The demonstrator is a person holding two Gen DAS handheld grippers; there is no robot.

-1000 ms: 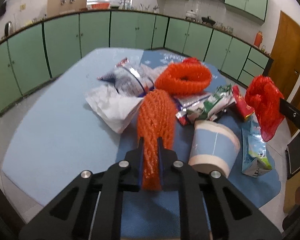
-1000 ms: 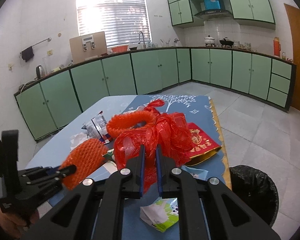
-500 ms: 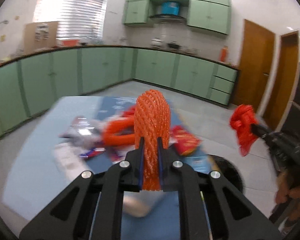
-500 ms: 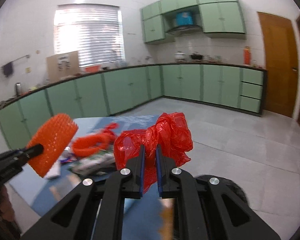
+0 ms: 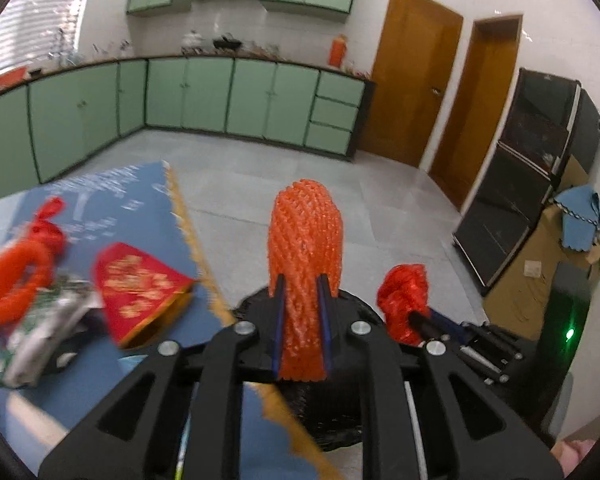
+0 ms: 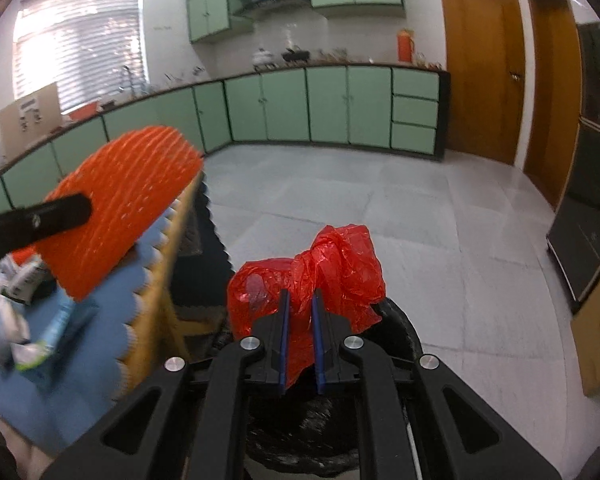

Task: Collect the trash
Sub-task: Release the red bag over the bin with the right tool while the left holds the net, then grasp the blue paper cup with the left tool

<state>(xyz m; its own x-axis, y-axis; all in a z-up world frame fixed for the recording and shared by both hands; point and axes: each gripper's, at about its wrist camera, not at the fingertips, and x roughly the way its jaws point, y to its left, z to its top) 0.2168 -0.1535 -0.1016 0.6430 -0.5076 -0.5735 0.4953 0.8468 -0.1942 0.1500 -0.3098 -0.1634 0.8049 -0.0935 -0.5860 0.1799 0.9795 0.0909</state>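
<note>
Blue-clothed surface [image 5: 100, 208] on the left, black-lined round bin [image 6: 400, 320] beneath both tools. Left tool [image 5: 301, 312] easing open around the orange foam fruit net [image 5: 305, 248]; right tool [image 6: 299, 316] clenched on crumpled red plastic bag [image 6: 328, 264], above the bin.

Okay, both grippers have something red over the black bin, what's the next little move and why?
Probably let both pieces drop. The left gripper, jaws already opening, has the orange foam net between them above the black-lined bin. The right gripper is shut on the red plastic bag over the same bin, so it should open too.
</note>
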